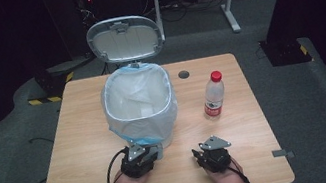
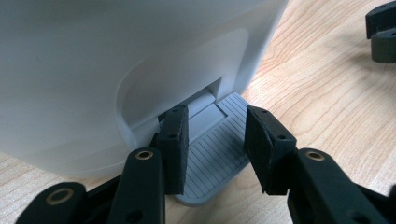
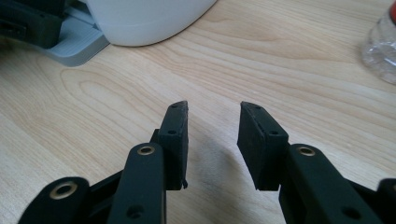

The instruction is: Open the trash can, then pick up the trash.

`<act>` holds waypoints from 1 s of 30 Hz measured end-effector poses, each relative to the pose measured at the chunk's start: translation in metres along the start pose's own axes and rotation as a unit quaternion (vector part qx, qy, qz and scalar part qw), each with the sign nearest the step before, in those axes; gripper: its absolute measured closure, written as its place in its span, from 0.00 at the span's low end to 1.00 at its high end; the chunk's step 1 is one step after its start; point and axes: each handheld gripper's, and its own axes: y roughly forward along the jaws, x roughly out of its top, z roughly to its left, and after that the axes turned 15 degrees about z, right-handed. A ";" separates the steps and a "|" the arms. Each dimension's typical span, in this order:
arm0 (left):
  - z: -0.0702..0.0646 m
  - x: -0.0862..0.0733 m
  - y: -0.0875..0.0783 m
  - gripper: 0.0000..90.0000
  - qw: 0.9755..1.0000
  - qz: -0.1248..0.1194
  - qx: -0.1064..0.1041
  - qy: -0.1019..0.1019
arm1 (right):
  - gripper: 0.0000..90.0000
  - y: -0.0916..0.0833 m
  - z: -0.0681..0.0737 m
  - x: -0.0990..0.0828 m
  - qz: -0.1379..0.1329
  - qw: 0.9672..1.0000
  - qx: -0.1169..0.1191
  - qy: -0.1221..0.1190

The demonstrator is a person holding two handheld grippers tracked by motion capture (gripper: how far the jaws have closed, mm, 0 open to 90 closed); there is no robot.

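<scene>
A white pedal bin (image 1: 140, 106) lined with a thin plastic bag stands mid-table, its grey lid (image 1: 125, 38) tipped up and back. In the left gripper view its white wall (image 2: 116, 70) is close ahead and the ribbed grey pedal (image 2: 212, 154) juts out at its foot. My left gripper (image 2: 215, 126) sits on top of that pedal with its jaws apart, pads not squeezing it; the high view shows this left gripper (image 1: 144, 153) at the bin's near side. My right gripper (image 3: 214, 114) hovers open over bare wood, and sits right of the bin (image 1: 209, 148).
A clear water bottle (image 1: 214, 95) with a red cap and label stands upright right of the bin; its base edge (image 3: 380, 51) lies ahead of the right gripper. A round cable hole (image 1: 183, 74) sits near the wooden table's (image 1: 82, 136) far edge.
</scene>
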 end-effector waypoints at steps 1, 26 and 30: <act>0.000 0.000 0.000 0.67 1.000 0.001 -0.002 0.001 | 0.68 -0.002 -0.001 -0.001 -0.003 1.000 -0.003 0.002; 0.002 0.001 0.001 0.67 1.000 0.002 -0.006 0.003 | 0.35 -0.021 -0.045 0.003 -0.049 0.992 -0.070 0.093; 0.002 0.000 0.001 0.67 1.000 0.002 -0.008 0.000 | 0.33 -0.021 -0.055 0.010 -0.053 0.990 -0.078 0.101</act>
